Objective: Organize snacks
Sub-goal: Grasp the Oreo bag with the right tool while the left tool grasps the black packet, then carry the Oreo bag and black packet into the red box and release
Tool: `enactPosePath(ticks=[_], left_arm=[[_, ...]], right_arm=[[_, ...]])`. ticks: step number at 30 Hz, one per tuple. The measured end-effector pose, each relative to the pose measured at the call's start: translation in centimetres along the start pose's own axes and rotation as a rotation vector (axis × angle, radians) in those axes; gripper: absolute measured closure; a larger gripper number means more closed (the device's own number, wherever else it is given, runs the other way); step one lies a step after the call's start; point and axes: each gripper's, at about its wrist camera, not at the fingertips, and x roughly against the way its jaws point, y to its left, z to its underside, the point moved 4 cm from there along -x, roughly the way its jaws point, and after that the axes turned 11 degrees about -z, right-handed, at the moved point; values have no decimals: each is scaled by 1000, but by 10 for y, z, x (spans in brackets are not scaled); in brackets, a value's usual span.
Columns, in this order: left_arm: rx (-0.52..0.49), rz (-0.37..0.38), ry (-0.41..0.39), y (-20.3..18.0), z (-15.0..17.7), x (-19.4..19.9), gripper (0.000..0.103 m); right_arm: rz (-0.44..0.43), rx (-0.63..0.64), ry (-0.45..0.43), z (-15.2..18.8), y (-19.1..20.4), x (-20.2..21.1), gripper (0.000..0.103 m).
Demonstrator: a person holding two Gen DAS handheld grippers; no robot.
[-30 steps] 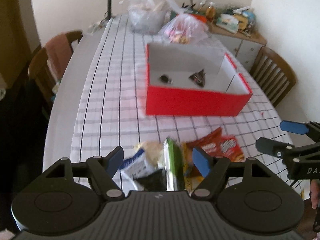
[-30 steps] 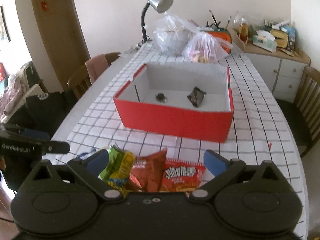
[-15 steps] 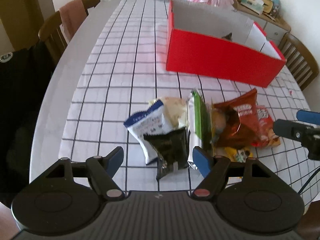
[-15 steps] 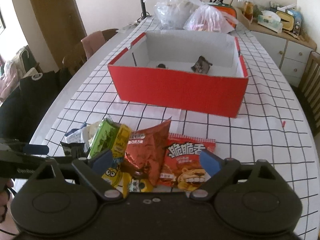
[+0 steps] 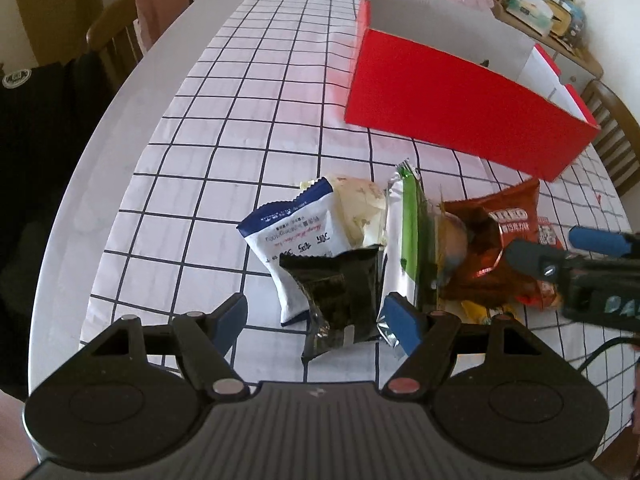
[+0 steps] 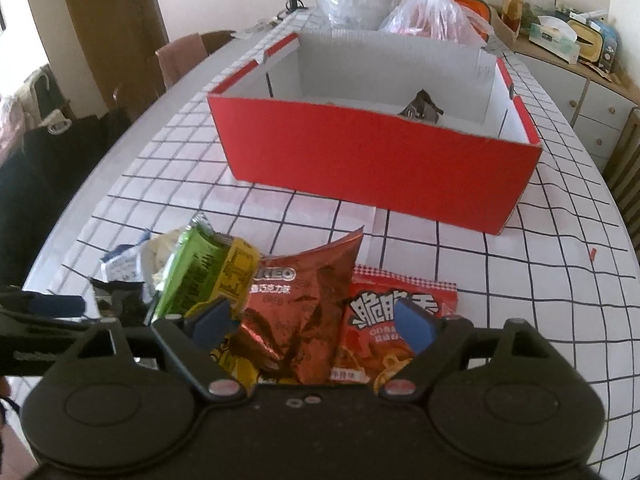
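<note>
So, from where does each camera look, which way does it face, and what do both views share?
Left wrist: sits on the left hand-held gripper, looks steeply down over its open fingers at the black packet and white-blue packet; the right hand-held gripper intrudes from the right.
Right wrist: sits on the right hand-held gripper, faces the Oreo bag between jaws that have just been closing, not yet gripping.
Shared: red box, green packet, checked tablecloth.
</note>
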Motion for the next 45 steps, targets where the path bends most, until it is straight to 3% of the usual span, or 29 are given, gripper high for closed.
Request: enactPosePath(ticks=[5, 8, 14, 19, 22, 45], left_arm=[[63, 19, 43, 7, -5, -8, 28], [72, 32, 55, 6, -4, -9, 42], [77, 64, 82, 4, -3, -9, 70], [70, 63, 80, 2, -1, -8, 72], [68, 62, 80, 3, 0, -6, 73], [81, 127, 43, 20, 9, 45, 73]], right_arm=[[27, 32, 25, 1, 4, -13, 21], [40, 48, 34, 1, 7, -18, 27], [27, 63, 12, 2, 12, -15, 50], [31, 62, -12, 2, 12, -10, 67], [32, 56, -25, 2, 11, -5, 70], [-17, -31, -116, 15, 24, 73, 71]])
